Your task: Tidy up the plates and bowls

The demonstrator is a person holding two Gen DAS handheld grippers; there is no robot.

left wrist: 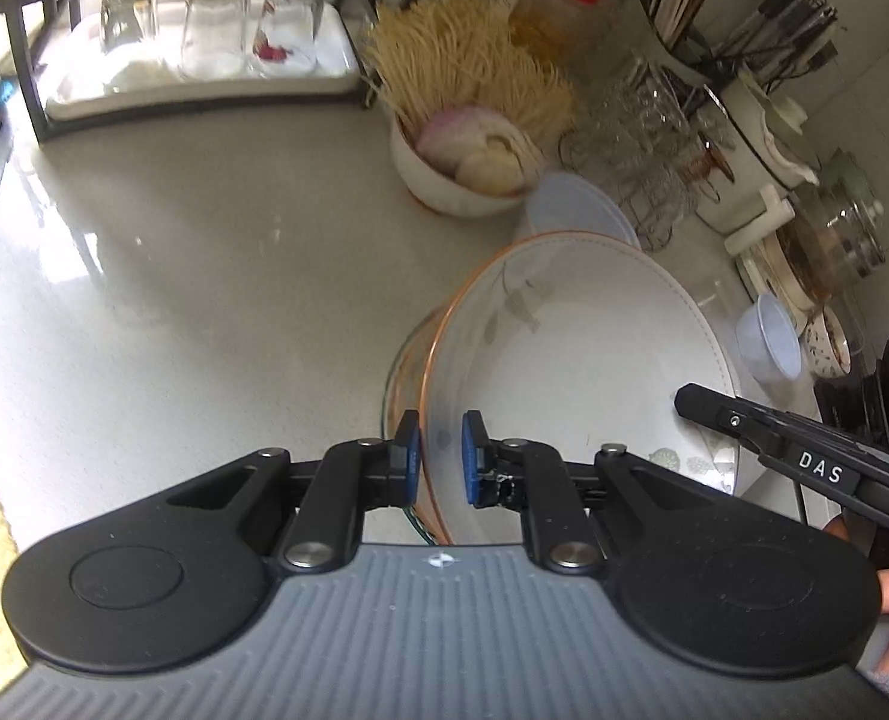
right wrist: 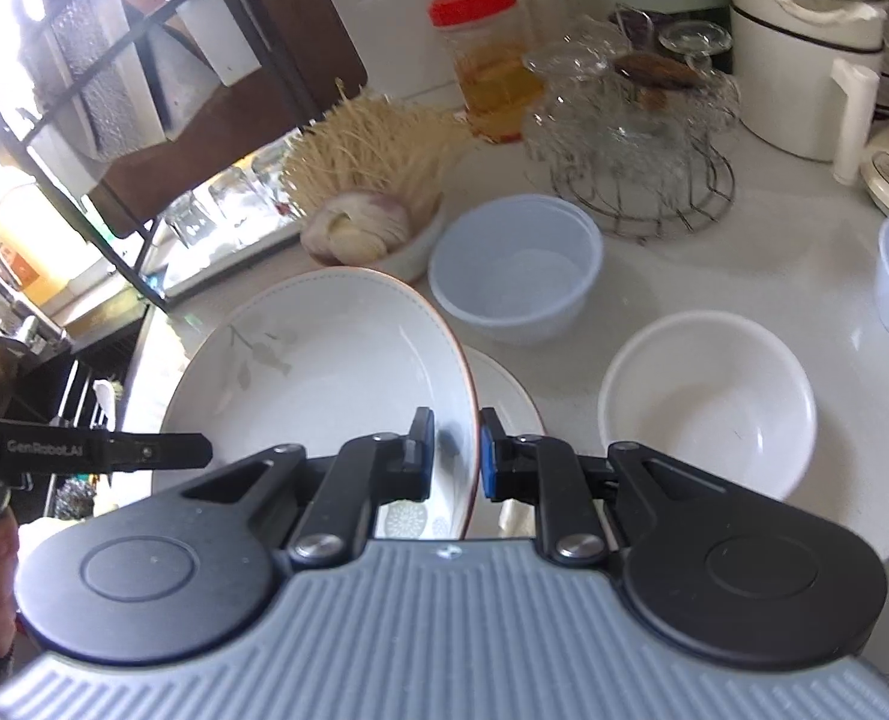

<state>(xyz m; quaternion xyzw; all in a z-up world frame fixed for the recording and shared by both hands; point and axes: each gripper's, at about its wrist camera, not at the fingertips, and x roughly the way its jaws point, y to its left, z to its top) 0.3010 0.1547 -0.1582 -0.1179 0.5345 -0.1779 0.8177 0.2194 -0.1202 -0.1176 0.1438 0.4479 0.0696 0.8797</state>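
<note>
Kitchen counter (left wrist: 174, 252), pale and glossy, crowded along its far edge: bowl of garlic and noodles (right wrist: 378, 228), red-lidded jar (right wrist: 486, 60), wire rack of glasses (right wrist: 636, 138).

Left gripper (left wrist: 442, 459) is clamped on the near-left rim of the floral plate (left wrist: 570, 348); the blue pads press either side of the orange-edged lip. Right gripper (right wrist: 457, 453) is clamped on the opposite rim. Plate hangs between the two tools, tilted, apparently clear of the counter. A second plate (right wrist: 504, 384) lies beneath it, just beyond the right tool's fingers.

Ahead and right of the right tool: white bowl (right wrist: 708, 408), translucent plastic bowl (right wrist: 516, 270).

Risks, as judged:
- thin rim grips on glazed ware; if the hands drift apart or twist unevenly, the plate slips out.
- lowering it tilted could knock its edge on the plate below and chip it.
- swinging right may clip the white bowl.
</note>
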